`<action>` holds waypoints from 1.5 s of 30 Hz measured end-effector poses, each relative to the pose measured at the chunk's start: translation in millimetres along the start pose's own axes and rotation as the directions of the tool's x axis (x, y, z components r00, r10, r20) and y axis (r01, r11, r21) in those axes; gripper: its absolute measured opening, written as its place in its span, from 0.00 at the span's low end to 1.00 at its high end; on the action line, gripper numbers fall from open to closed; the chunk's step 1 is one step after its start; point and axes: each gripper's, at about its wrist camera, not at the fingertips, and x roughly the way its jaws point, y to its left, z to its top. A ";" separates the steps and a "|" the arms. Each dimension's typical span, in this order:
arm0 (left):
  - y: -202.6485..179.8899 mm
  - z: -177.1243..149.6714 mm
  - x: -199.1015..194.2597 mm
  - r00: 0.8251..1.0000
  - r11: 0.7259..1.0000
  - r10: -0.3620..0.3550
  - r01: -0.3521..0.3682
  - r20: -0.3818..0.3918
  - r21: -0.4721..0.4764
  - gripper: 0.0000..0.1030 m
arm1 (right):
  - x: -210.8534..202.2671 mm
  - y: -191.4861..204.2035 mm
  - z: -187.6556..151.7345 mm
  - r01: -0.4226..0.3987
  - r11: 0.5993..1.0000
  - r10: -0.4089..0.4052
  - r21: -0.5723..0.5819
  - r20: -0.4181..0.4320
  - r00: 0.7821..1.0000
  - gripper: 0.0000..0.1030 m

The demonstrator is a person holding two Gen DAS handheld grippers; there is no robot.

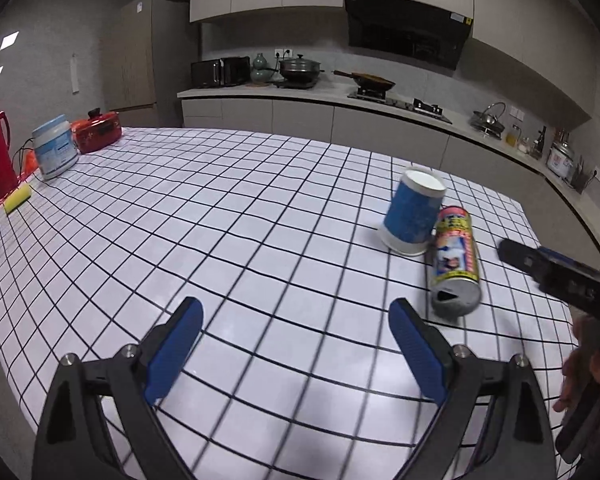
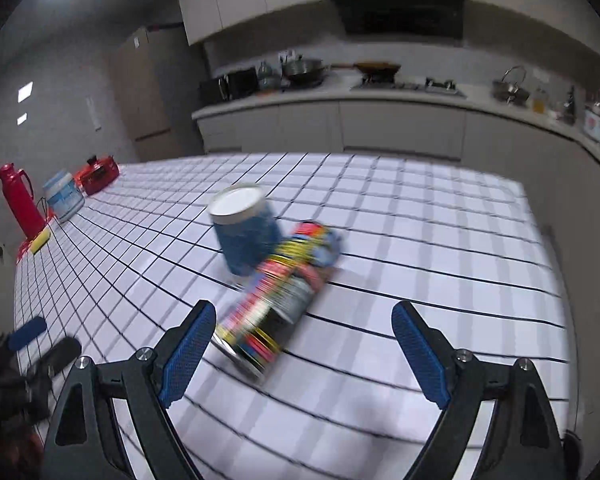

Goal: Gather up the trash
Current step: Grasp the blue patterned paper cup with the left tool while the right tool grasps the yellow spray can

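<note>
Clearly the approach step is in hand: nothing has been picked up, and both pairs of tongs hang above the checked surface with their blue pads spread wide and nothing between them. The left tongs look over bare cloth, with the trash off to their right. The right tongs point more directly at it; their view is smeared, so fine detail there is unclear.

The trash is two pieces near the right part of the surface. A blue paper cup stands upside down, its white base on top. A printed drink can lies on its side, touching or just beside the cup, its opened end turned toward the cameras. In the right wrist view the can sits ahead of the left pad, not yet between the pads.

No bin shows in either view.

My reading is that the can is the nearer target. The next move calls for centring the right tongs across the can's round body, coming down low, and closing without nudging it into the cup; a lying can may roll.
</note>
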 end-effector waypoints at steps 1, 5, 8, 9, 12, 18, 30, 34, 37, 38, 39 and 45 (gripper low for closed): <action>2.8 1.5 3.6 1.000 1.000 -0.005 0.005 -0.005 -0.001 0.92 | 14.1 6.6 4.4 -0.001 1.000 0.001 0.011 -0.026 1.000 0.88; 10.1 9.4 20.8 0.999 1.000 -0.031 0.031 -0.024 0.002 0.92 | 50.9 17.2 13.0 0.023 1.000 -0.021 0.016 -0.114 0.993 0.71; 6.5 13.6 33.6 0.998 0.998 -0.058 0.058 -0.039 0.007 0.92 | 62.8 10.6 12.6 0.029 1.000 -0.027 0.011 -0.152 0.988 0.63; 2.8 15.7 37.8 0.997 0.998 -0.070 0.070 -0.044 0.009 0.92 | 61.7 4.6 13.3 0.051 0.999 -0.049 0.007 -0.148 0.988 0.61; -14.4 21.8 49.2 0.993 0.993 -0.110 0.111 -0.053 0.031 0.92 | 58.3 -15.2 17.0 0.102 0.995 -0.098 0.022 -0.142 0.985 0.57; -63.6 38.6 77.7 0.980 0.975 -0.185 0.193 -0.072 0.114 0.92 | 63.0 -68.5 27.2 0.171 0.984 -0.159 0.054 -0.174 0.972 0.57; -122.6 68.1 130.1 0.964 0.946 -0.243 0.261 -0.111 0.193 0.89 | 87.6 -94.8 45.1 0.154 0.988 -0.146 0.026 -0.194 0.970 0.54; -127.4 66.8 139.2 0.953 0.937 -0.270 0.293 -0.138 0.192 0.58 | 86.7 -94.4 45.3 0.142 0.989 -0.133 0.036 -0.187 0.973 0.53; -125.3 67.1 125.4 0.949 0.932 -0.292 0.310 -0.115 0.191 0.54 | 77.0 -94.2 43.0 0.137 0.990 -0.130 0.034 -0.158 0.979 0.53; -124.8 67.4 122.0 0.950 0.931 -0.295 0.311 -0.107 0.194 0.54 | 73.6 -96.3 43.3 0.131 0.991 -0.124 0.039 -0.149 0.981 0.53; -126.5 67.6 117.1 0.950 0.929 -0.297 0.312 -0.101 0.200 0.54 | 68.3 -98.2 43.3 0.127 0.991 -0.120 0.044 -0.139 0.983 0.53; -140.4 68.2 77.8 0.945 0.922 -0.322 0.326 -0.053 0.209 0.54 | 27.1 -109.6 43.2 0.114 0.992 -0.109 0.061 -0.082 0.991 0.53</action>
